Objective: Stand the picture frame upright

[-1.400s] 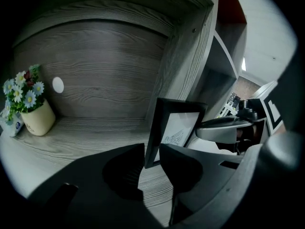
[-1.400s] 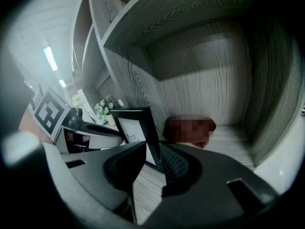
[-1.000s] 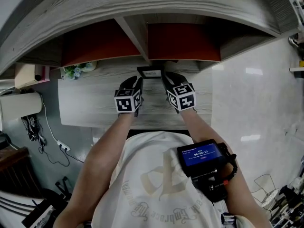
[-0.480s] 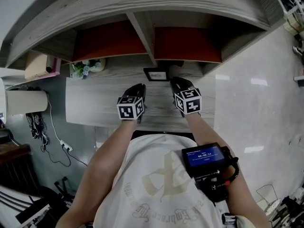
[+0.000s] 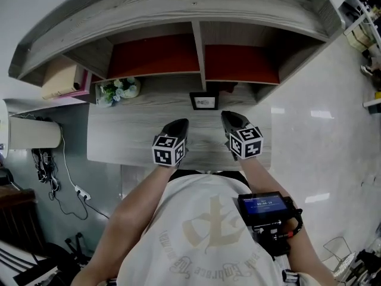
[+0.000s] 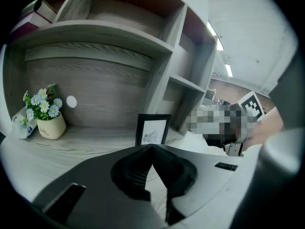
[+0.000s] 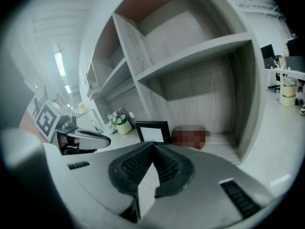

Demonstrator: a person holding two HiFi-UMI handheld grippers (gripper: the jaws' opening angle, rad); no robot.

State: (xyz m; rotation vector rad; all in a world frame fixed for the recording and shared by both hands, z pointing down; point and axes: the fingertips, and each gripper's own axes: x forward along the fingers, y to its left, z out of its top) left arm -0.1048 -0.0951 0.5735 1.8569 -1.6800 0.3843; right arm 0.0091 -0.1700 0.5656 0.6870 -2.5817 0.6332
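The black picture frame (image 5: 204, 101) stands upright on the grey wooden desk (image 5: 128, 139), below the shelf divider. It also shows in the left gripper view as the picture frame (image 6: 152, 130) and in the right gripper view as the picture frame (image 7: 152, 131), its white print facing me. My left gripper (image 5: 182, 123) hangs over the desk, short of the frame and to its left, shut with nothing in it. My right gripper (image 5: 227, 115) is short of the frame and to its right, also shut and empty. Neither touches the frame.
A small pot of flowers (image 5: 119, 90) stands at the desk's back left. A shelf unit (image 5: 199, 46) with red-backed compartments overhangs the desk's rear. A box (image 5: 62, 79) lies on the left end of the shelf unit. Pale floor (image 5: 315, 118) lies right of the desk.
Both grippers have drawn back from the frame toward me and their jaws have closed. The frame stays upright on the desk.
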